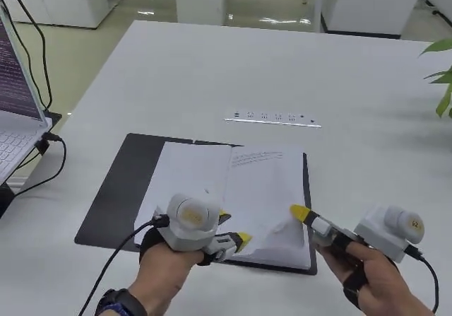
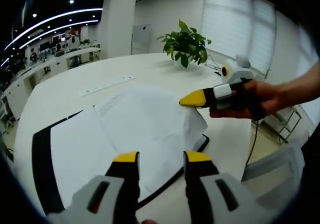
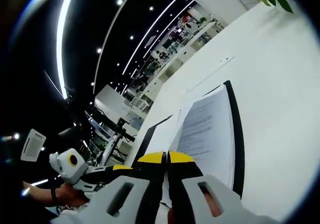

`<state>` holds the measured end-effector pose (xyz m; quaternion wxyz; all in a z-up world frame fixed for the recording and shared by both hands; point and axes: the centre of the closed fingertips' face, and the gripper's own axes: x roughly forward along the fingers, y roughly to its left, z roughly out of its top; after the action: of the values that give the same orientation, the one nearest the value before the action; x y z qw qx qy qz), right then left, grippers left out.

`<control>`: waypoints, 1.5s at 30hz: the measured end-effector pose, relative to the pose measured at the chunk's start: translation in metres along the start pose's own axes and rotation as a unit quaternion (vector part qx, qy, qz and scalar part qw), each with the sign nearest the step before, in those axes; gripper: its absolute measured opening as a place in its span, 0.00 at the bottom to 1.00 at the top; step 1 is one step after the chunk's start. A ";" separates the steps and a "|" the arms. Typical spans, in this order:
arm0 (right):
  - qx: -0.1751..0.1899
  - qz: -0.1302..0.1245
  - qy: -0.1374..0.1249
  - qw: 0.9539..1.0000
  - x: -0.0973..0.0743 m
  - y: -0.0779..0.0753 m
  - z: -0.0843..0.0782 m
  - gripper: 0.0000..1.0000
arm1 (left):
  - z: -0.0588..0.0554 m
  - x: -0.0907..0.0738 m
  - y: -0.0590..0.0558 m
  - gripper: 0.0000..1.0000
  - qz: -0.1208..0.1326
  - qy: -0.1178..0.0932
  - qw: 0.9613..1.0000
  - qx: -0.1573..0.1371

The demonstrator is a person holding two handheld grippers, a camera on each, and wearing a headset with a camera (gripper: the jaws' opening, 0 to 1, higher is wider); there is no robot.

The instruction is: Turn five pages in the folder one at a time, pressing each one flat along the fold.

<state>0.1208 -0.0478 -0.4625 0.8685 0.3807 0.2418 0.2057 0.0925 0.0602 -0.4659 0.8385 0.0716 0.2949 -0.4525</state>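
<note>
Folder (image 1: pixel 116 203), one, black, lies open at the centre of a white table (image 1: pixel 212 54) in the head view. Two white page faces show. The left page (image 1: pixel 187 174) lies flat, and the right page (image 1: pixel 265 185) has a few lines of print along its top. The fold runs between them from 12 o'clock to 6 o'clock.

There are two grippers, each with two yellow-tipped jaws and each held in one hand. The left gripper (image 2: pixel 162 159) is in the left hand (image 1: pixel 166 266) at 7 o'clock of the folder, over the near edge of the pages close to the fold. Its jaws stand apart above the paper; whether the tips touch the sheet cannot be told. The right gripper (image 3: pixel 166 159) comes in from 4 o'clock in the right hand (image 1: pixel 371 277). Its jaws are pressed together on the near outer corner of the right page. That corner is lifted off the sheets beneath, so the paper bulges upward. The left gripper view shows the raised corner meeting the yellow tips.

One white power strip (image 1: pixel 272 118) lies on the table at 12 o'clock of the folder, well apart from it. One open laptop (image 1: pixel 14 83) sits at 9 o'clock, at the table's edge. One green plant (image 1: pixel 441 75) shows leaves at 2 o'clock. One black cable (image 1: pixel 116 258) trails from the left gripper toward 7 o'clock.
</note>
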 end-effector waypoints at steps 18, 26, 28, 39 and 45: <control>-0.006 0.021 -0.007 1.000 0.020 0.034 0.003 0.00 | 0.012 -0.055 0.043 0.50 0.040 -0.036 0.998 -0.025; 0.001 0.037 -0.014 0.999 0.039 0.057 0.002 0.00 | 0.012 -0.080 0.059 0.57 0.055 -0.050 0.997 -0.035; -0.001 0.041 -0.012 0.999 0.044 0.061 0.001 0.00 | 0.011 -0.088 0.063 0.59 0.059 -0.052 0.996 -0.033; -0.012 0.072 -0.001 0.997 0.078 0.102 -0.007 0.00 | -0.005 -0.131 0.089 0.64 0.089 -0.047 0.995 -0.022; -0.014 0.086 0.006 0.996 0.092 0.117 -0.015 0.00 | -0.011 -0.149 0.099 0.66 0.095 -0.049 0.994 -0.032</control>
<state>0.1653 0.0839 -0.4065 0.8513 0.3868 0.2104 0.2854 0.1048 0.2288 -0.4058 0.8932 0.0500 0.2593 -0.3639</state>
